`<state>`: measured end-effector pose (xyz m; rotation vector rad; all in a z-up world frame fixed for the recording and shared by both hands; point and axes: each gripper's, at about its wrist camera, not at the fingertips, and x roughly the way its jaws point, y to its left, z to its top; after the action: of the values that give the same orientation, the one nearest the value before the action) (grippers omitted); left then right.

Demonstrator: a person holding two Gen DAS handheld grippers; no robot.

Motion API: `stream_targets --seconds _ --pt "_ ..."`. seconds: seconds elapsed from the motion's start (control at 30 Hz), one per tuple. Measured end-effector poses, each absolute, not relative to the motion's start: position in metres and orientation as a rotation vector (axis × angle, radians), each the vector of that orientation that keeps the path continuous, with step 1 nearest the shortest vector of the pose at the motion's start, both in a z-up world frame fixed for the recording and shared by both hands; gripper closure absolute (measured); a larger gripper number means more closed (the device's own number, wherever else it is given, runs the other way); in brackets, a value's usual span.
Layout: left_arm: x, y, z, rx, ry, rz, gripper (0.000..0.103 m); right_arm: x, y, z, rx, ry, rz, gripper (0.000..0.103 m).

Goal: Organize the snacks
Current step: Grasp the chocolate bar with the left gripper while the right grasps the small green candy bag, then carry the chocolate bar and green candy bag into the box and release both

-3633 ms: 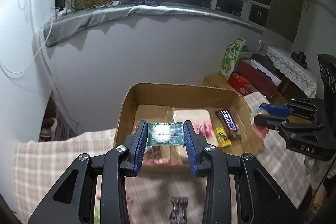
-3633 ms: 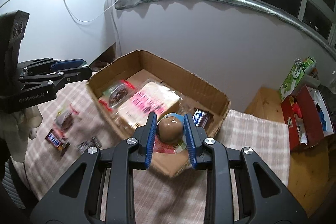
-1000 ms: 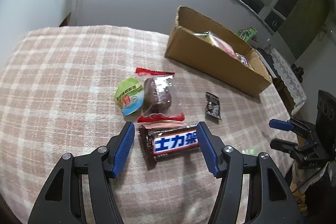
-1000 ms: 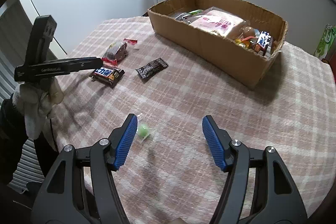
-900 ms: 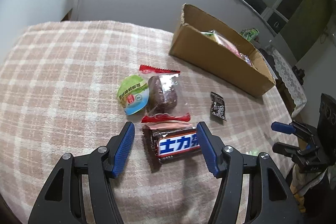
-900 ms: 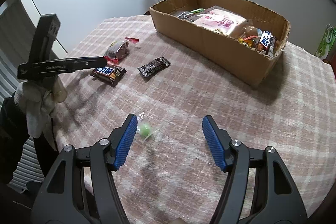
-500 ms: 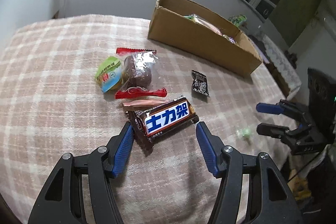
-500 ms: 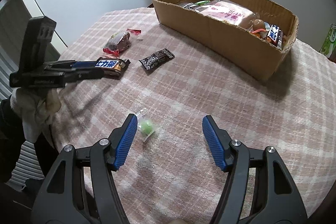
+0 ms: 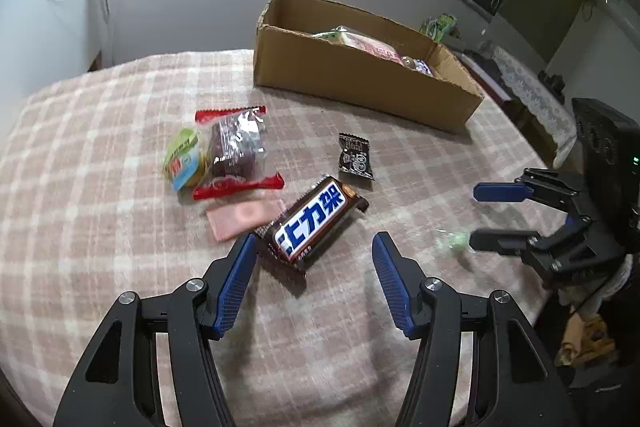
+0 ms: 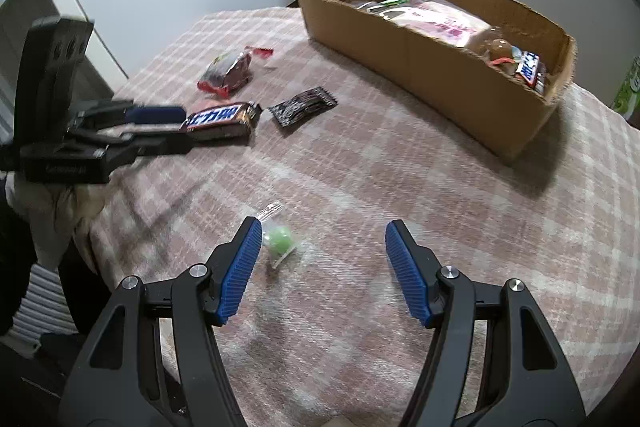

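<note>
My left gripper [image 9: 314,251] is open, its jaws around the near end of a brown Snickers bar [image 9: 316,218] lying on the checked tablecloth. My right gripper [image 10: 322,241] is open and low over the cloth, with a small green wrapped candy [image 10: 278,239] just inside its left finger. The cardboard box [image 9: 360,83] holding several snacks stands at the far side; it also shows in the right wrist view [image 10: 440,75]. Each gripper shows in the other's view, the right gripper [image 9: 486,215] and the left gripper [image 10: 168,127].
Loose on the cloth: a red-ended clear pack with a brown cake [image 9: 236,151], a green-lidded jelly cup [image 9: 182,159], a pink flat packet [image 9: 244,217] and a small black sachet [image 9: 355,157]. The round table's edge runs near the right gripper. A white wall stands behind.
Both grippers let go of their snacks over the box and came back, open, to the loose snacks. In the last second the left gripper closed in on the Snickers bar, and the right neared the green candy.
</note>
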<state>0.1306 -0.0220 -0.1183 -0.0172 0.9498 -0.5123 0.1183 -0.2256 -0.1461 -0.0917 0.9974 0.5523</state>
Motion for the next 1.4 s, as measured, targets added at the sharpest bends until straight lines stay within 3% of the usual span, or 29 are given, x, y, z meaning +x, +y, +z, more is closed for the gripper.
stream_targets --seconds 0.13,0.27,0.43,0.57,0.73,0.87,0.9,0.97,1.4 --pt "0.137 -0.029 -0.117 0.027 0.937 -0.509 0.044 0.114 -0.214 -0.148 -0.151 0.989 0.578 0.036" --pt "0.144 -0.04 -0.122 0.076 0.952 -0.527 0.044 0.112 -0.2 -0.152 -0.221 0.999 0.606 0.048" --pt "0.15 -0.043 -0.128 0.108 0.972 -0.532 0.045 0.116 -0.193 -0.156 -0.267 1.005 0.615 0.049" --pt "0.148 -0.046 -0.13 0.121 0.976 -0.542 0.06 0.117 -0.191 -0.155 -0.301 1.007 0.619 0.068" --pt "0.147 -0.05 -0.132 0.14 0.98 -0.546 0.061 0.116 -0.191 -0.155 -0.317 1.011 0.624 0.08" --pt "0.149 -0.054 -0.134 0.146 0.981 -0.531 0.063 0.115 -0.189 -0.154 -0.322 1.005 0.613 0.08" --pt "0.149 -0.056 -0.133 0.149 0.976 -0.527 0.072 0.114 -0.189 -0.154 -0.324 1.002 0.609 0.081" --pt "0.149 -0.057 -0.134 0.145 0.972 -0.529 0.076 0.113 -0.189 -0.154 -0.321 0.998 0.603 0.081" --pt "0.142 -0.041 -0.113 0.046 0.926 -0.51 0.076 0.11 -0.205 -0.137 -0.266 0.967 0.575 0.081"
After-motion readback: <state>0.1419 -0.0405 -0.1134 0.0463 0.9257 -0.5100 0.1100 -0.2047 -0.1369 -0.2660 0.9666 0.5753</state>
